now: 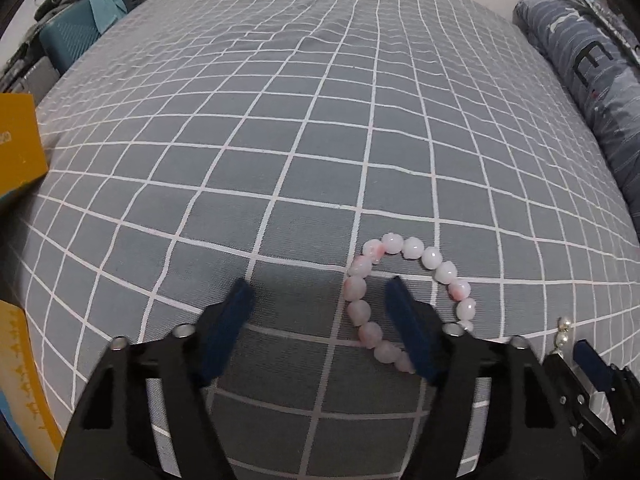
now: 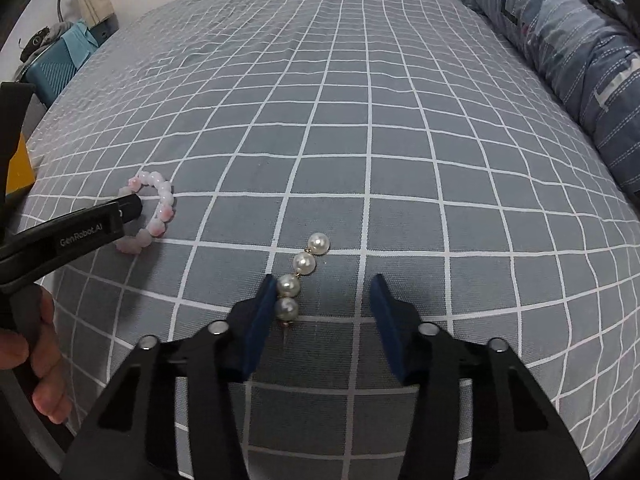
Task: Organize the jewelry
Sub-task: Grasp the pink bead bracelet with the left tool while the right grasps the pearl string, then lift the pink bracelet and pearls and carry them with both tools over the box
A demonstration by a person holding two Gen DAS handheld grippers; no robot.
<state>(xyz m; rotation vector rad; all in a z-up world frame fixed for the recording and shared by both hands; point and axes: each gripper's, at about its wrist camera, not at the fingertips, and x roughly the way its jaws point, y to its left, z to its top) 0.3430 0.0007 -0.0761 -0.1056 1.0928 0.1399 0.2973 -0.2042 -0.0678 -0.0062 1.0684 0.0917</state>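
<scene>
A pink and white bead bracelet (image 1: 400,280) lies on the grey checked bed cover (image 1: 320,120). My left gripper (image 1: 320,292) is open and low over the cover; its right finger (image 1: 408,328) reaches into the bracelet's loop, covering part of it. The bracelet also shows in the right wrist view (image 2: 154,208). A short string of white pearls (image 2: 302,276) lies on the cover. My right gripper (image 2: 322,288) is open; the pearls lie against its left finger (image 2: 260,320), with a wide gap to the right finger. The pearls' end shows in the left wrist view (image 1: 563,330).
A yellow box (image 1: 16,144) stands at the left edge of the bed, with another yellow box (image 1: 20,380) nearer. A blue patterned pillow (image 2: 560,48) lies along the right side. A teal case (image 1: 68,40) and clutter sit beyond the far left corner.
</scene>
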